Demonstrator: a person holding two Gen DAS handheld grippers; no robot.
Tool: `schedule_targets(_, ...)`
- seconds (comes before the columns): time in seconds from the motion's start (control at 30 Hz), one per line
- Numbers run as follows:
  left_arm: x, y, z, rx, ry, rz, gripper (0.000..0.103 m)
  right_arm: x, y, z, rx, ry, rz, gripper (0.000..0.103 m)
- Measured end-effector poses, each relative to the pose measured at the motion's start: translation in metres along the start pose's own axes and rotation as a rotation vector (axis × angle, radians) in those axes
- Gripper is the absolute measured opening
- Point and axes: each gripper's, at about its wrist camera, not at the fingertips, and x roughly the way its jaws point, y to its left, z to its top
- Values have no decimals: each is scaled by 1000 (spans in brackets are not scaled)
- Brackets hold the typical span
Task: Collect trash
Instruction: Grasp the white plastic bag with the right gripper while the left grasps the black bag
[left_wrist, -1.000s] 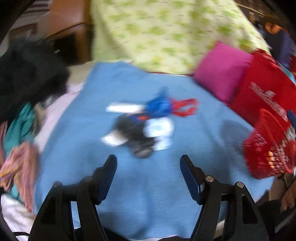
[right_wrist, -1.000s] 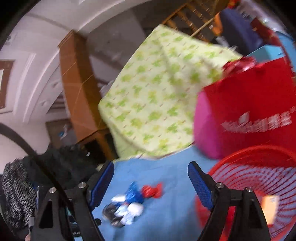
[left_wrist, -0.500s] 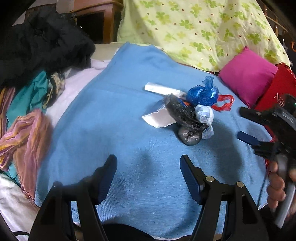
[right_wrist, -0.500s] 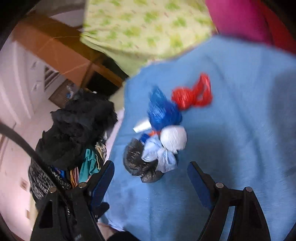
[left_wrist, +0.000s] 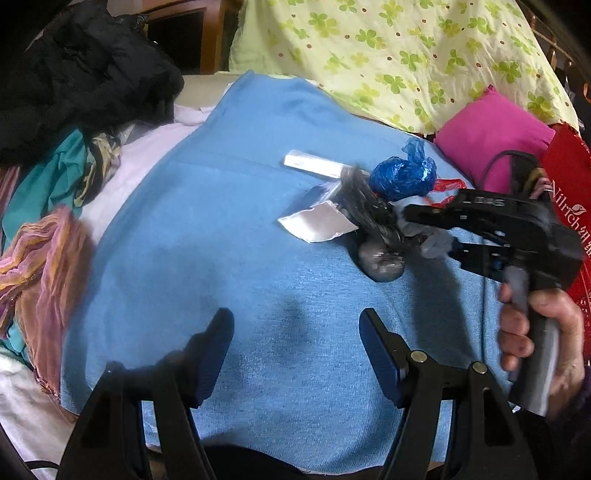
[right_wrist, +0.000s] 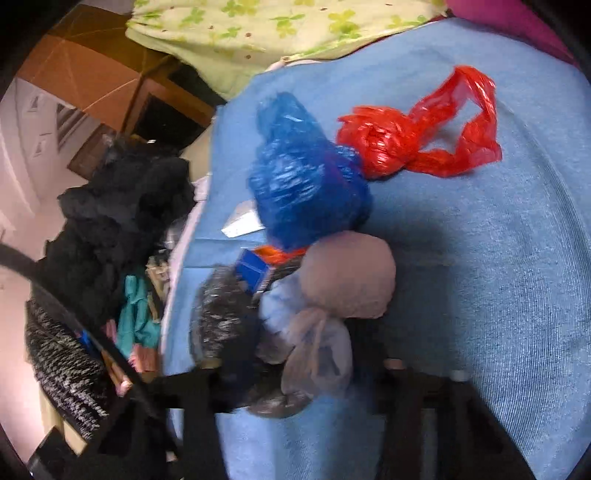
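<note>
A heap of trash lies on the blue blanket: a knotted blue bag, a red bag, a black bag, a pale white bag, a torn white paper and a long white box. My right gripper reaches into the heap from the right; its jaws are closing with the white bag's tail squeezed between them. In the left wrist view the right gripper sits at the heap's right side, held by a hand. My left gripper hovers open over bare blanket, short of the heap.
Black clothing and coloured garments pile up along the blanket's left side. A clover-print pillow, a pink cushion and a red shopping bag border the back and right.
My right gripper swung down from beside the red basket into the heap and narrowed its jaws onto the white bag. My left gripper sank a little toward the blanket, then held still.
</note>
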Motion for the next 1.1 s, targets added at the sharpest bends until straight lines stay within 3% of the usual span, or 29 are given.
schedule_targets(0.2,12,-18,7,2,16,-47,71,-45,-15,-7,62,-34,32,39)
schedule_targets(0.3,25,-31,17,-6,25,-79,71,-74,-16,-13,36,-79,14,38)
schedule_targets(0.57,71,-65,46,-65,72,-128,70,-124,-34,-11,36,-149,69,38)
schedule_targets(0.6,78,-66,48,-75,85,-125,65,-130,-36,-10,33,-162,73,38)
schedule_targets(0.7,99,-66,51,-104,130,-118,35,-138,-41,-10,38,-156,85,38)
schedule_targets(0.83,99,-62,49,-138,118,-139,25,-128,-46,-12,75,-74,102,41)
schedule_targets(0.87,94,-63,47,-128,105,-141,24,-125,-48,-13,83,-59,96,55)
schedule_targets(0.93,83,-64,43,-109,80,-153,23,-119,-52,-13,113,-47,75,69)
schedule_targets(1.1,59,-60,23,-47,75,-145,23,-95,-57,-6,171,-38,59,69)
